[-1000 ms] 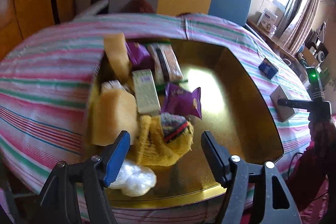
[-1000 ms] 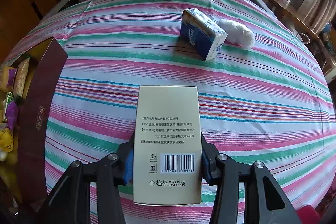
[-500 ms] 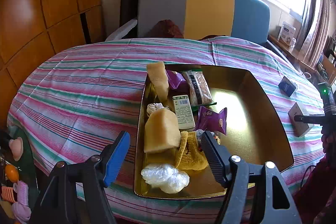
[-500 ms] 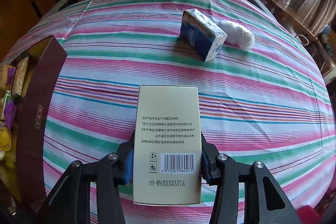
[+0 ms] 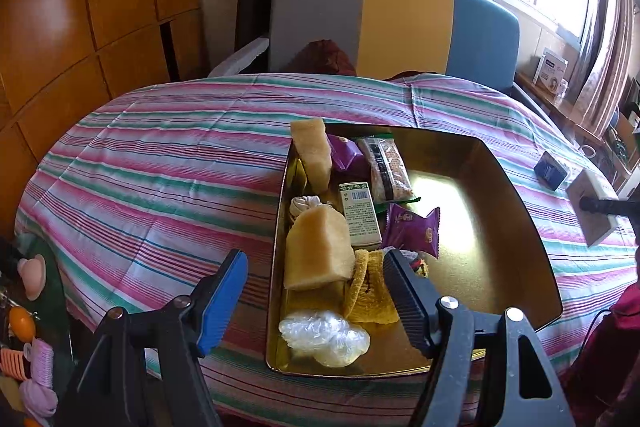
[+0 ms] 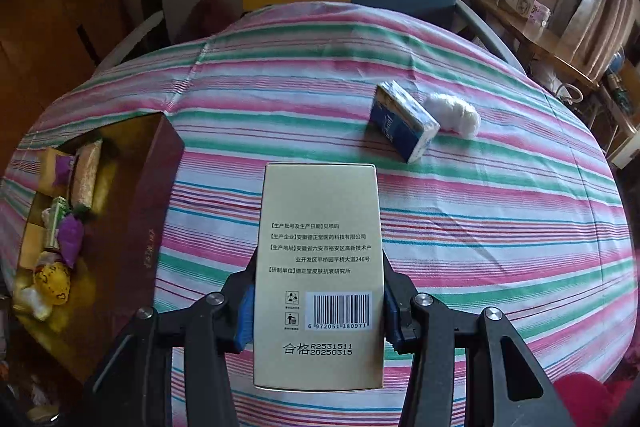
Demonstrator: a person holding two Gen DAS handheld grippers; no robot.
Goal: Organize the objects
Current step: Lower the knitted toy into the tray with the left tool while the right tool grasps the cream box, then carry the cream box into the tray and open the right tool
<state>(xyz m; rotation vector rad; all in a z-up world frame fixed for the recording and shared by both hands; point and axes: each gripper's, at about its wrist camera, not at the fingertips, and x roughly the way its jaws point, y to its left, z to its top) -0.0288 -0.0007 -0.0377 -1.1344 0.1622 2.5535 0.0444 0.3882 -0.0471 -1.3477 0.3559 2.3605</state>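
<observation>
While held above the striped tablecloth [image 6: 460, 227], right gripper [image 6: 318, 311] clamped on a beige carton [image 6: 318, 267], blue pads pressing both long sides near the barcode end. Carton flat, printed face up, far end pointing at the middle of the table. Beyond it on the cloth, a blue tissue pack [image 6: 404, 121] lying tilted, and touching its right side a white fluffy ball [image 6: 454, 115]. To the left in the right wrist view, the dark red outer wall of the gold tray [image 6: 152, 227], apart from the carton.

Left gripper [image 5: 314, 291] with fingers wide apart, nothing between them, hanging over the near left corner of the gold tray [image 5: 512, 227]. Left finger over the cloth just outside the tray rim, right finger over the tray contents. Inside the tray, all along the left side: a crumpled clear plastic bag [image 5: 324, 337] nearest, then a yellow knitted piece [image 5: 370, 291] partly hidden behind the right finger, a pale sponge block [image 5: 318, 253], a small green-and-white box [image 5: 360, 213], a purple snack packet [image 5: 412, 233], a long cereal bar packet [image 5: 388, 167], another purple packet [image 5: 346, 155] and a second sponge block [image 5: 312, 153] leaning at the far corner. Right half of the tray bare gold. At the right edge of the left wrist view, the same carton [image 5: 592, 203] seen small, held over the cloth, well apart from the tray.
</observation>
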